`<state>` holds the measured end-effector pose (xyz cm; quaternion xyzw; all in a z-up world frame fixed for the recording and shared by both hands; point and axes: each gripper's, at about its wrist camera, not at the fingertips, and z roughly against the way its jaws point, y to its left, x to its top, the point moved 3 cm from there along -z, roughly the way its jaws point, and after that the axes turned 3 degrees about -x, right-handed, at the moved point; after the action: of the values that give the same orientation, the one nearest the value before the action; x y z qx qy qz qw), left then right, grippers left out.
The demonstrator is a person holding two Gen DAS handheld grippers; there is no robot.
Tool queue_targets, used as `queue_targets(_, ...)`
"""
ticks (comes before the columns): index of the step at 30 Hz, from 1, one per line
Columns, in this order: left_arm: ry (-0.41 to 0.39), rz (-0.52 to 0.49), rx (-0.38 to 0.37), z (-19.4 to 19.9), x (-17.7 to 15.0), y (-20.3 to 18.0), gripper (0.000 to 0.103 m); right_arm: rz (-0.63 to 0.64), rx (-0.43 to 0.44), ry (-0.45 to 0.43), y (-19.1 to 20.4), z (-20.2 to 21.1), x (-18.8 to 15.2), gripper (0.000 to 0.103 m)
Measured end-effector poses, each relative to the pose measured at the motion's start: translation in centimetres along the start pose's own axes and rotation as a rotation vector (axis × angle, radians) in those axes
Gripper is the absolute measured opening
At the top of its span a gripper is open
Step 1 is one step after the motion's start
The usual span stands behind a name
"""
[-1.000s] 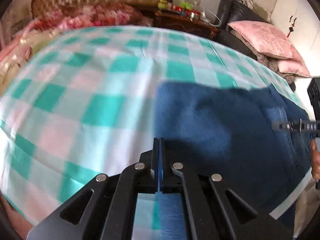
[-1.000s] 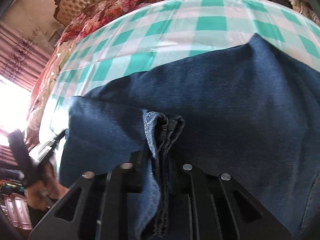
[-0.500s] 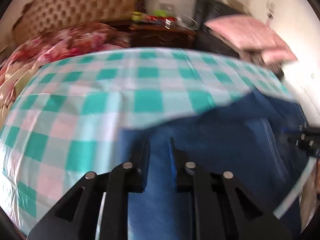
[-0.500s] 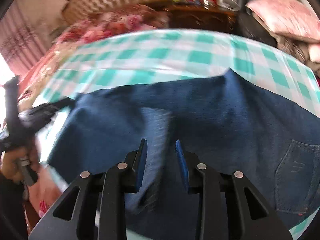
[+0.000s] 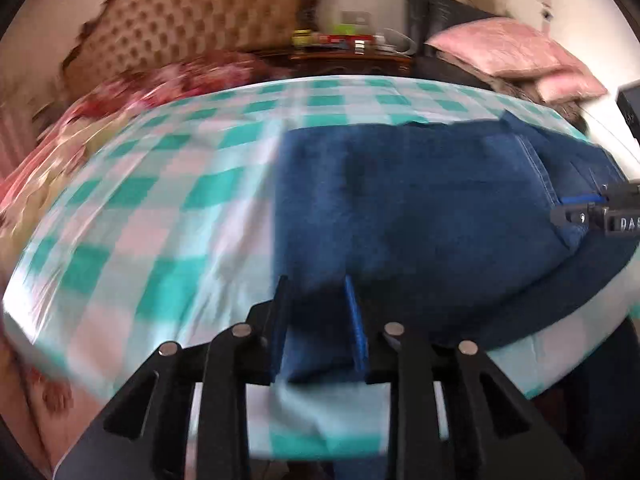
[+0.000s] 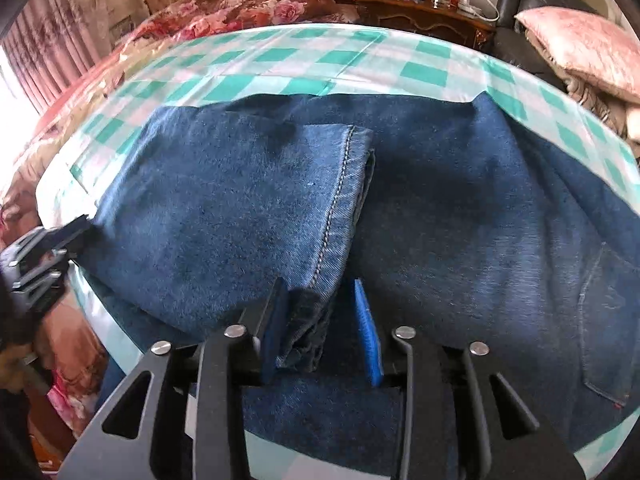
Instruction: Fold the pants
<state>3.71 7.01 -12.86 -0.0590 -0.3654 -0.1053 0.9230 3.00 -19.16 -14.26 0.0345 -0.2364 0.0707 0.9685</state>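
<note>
Two grippers worked over jeans [image 6: 460, 208] lying folded on a checked sheet [image 6: 280, 56] at the bed's near edge. Right gripper [image 6: 320, 320]: jaws opening, stitched hem fold [image 6: 340, 200] between them, against the left pad, clear of the right pad; grip released. Left gripper [image 5: 316, 320]: jaws opening, denim edge between them at the jeans' left end, pads not pressing; view blurred. Pocket [image 6: 608, 320] lay toward the near right corner. Pink pillow [image 5: 512, 48] sat beyond the far right corner.
</note>
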Motion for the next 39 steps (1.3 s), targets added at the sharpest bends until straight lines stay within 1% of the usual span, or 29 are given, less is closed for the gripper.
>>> queue_targets(2, -0.079, 0.062, -0.014, 1.8, -0.1, -0.1, 0.028, 0.013, -0.033, -0.036, 0.0, 0.9, -0.3, 0.048)
queue_targets(3, -0.106, 0.066, -0.008, 2.5, -0.2, -0.4, 0.028, 0.015, -0.054, -0.072, -0.1, 1.6, -0.5, 0.052)
queue_targets(4, -0.095, 0.059, -0.012, 2.1, -0.6, -0.9, 0.028, 0.016, -0.063, -0.093, -0.1, 2.0, -0.5, 0.054)
queue_targets(6, -0.001, 0.054, 0.015, 0.3, -1.8, -1.1, 0.030, 0.016, -0.090, -0.133, -0.2, 2.4, -1.0, 0.063)
queue_targets(7, -0.021, 0.059, 0.021, 0.5, -1.9, -1.2, 0.030, 0.023, -0.101, -0.121, -0.3, 2.2, -1.3, 0.063)
queue_targets(8, -0.012, 0.070, 0.019, 0.7, -1.9, -1.1, 0.030, 0.032, -0.106, -0.108, -0.4, 2.0, -1.6, 0.063)
queue_targets(9, -0.005, 0.076, 0.020, 0.9, -1.6, -1.2, 0.033, 0.036, -0.108, -0.105, -0.5, 1.9, -1.9, 0.063)
queue_targets(11, 0.011, 0.065, 0.060, 1.7, -1.1, -1.4, 0.036, 0.027, -0.091, -0.122, -0.9, 1.7, -2.6, 0.064)
queue_targets(12, 0.002, 0.068, 0.074, 2.1, -0.7, -1.5, 0.038, 0.021, -0.089, -0.129, -1.0, 1.6, -2.9, 0.066)
queue_targets(14, -0.042, 0.088, 0.054, 3.0, 0.1, -1.7, 0.038, -0.005, -0.081, -0.130, -1.2, 1.5, -3.2, 0.069)
queue_targets(15, -0.059, 0.092, 0.056, 3.0, 0.5, -1.7, 0.037, -0.017, -0.093, -0.132, -1.4, 1.5, -3.3, 0.072)
queue_targets(16, -0.073, 0.096, 0.042, 3.0, 1.3, -1.8, 0.037, -0.020, -0.096, -0.134, -1.4, 1.5, -3.3, 0.072)
queue_targets(17, -0.080, 0.095, 0.023, 2.8, 2.2, -2.0, 0.037, -0.025, -0.095, -0.136, -1.5, 1.7, -3.2, 0.073)
queue_targets(18, -0.081, 0.089, 0.007, 2.6, 2.8, -2.3, 0.033, -0.038, -0.095, -0.145, -1.7, 2.0, -3.1, 0.073)
queue_targets(19, -0.086, 0.071, -0.024, 2.3, 4.3, -2.9, 0.030, -0.065, -0.094, -0.169, -2.1, 2.7, -2.8, 0.073)
queue_targets(20, -0.091, 0.060, -0.034, 2.1, 5.2, -3.2, 0.027, -0.085, -0.092, -0.190, -2.4, 3.3, -2.5, 0.073)
queue_targets(22, -0.081, 0.016, -0.052, 0.5, 7.6, -4.2, 0.027, -0.118, -0.084, -0.223, -3.0, 4.3, -1.3, 0.073)
queue_targets(24, -0.017, -0.015, -0.062, -1.8, 9.5, -5.2, 0.027, -0.118, -0.109, -0.223, -3.1, 4.5, 0.5, 0.072)
queue_targets(26, 0.078, -0.024, -0.028, -5.2, 10.8, -5.8, 0.027, -0.105, -0.127, -0.244, -2.8, 4.5, 2.5, 0.071)
queue_targets(27, 0.105, -0.014, -0.010, -6.5, 11.1, -5.9, 0.026, -0.093, -0.137, -0.249, -2.5, 4.3, 3.3, 0.071)
queue_targets(28, 0.161, 0.024, -0.008, -8.6, 11.3, -5.8, 0.026, -0.077, -0.144, -0.244, -2.1, 3.6, 4.6, 0.070)
queue_targets(30, 0.233, 0.060, -0.003, -11.2, 10.9, -5.8, 0.026, -0.058, -0.148, -0.229, -1.6, 1.9, 6.2, 0.060)
queue_targets(31, 0.210, 0.054, 0.007, -11.3, 11.0, -5.8, 0.026, -0.048, -0.168, -0.202, -1.6, 0.9, 6.6, 0.057)
queue_targets(32, 0.207, 0.046, 0.011, -11.3, 11.0, -5.8, 0.026, -0.041, -0.193, -0.167, -1.7, -0.2, 6.9, 0.050)
queue_targets(33, 0.194, 0.059, -0.004, -10.7, 10.9, -5.7, 0.026, -0.037, -0.217, -0.125, -2.0, -1.5, 7.0, 0.043)
queue_targets(34, 0.171, 0.081, -0.018, -9.9, 10.6, -5.4, 0.026, -0.046, -0.196, -0.089, -2.6, -2.7, 6.8, 0.042)
queue_targets(36, 0.109, 0.097, -0.029, -7.3, 9.6, -5.0, 0.027, -0.052, -0.174, -0.114, -2.8, -2.8, 6.3, 0.042)
queue_targets(38, 0.078, 0.130, 0.023, -5.1, 7.8, -3.9, 0.028, -0.015, -0.193, -0.139, -2.4, -2.7, 5.9, 0.042)
queue_targets(39, 0.058, 0.172, 0.051, -3.6, 6.4, -2.8, 0.028, -0.012, -0.197, -0.147, -2.4, -2.7, 5.7, 0.042)
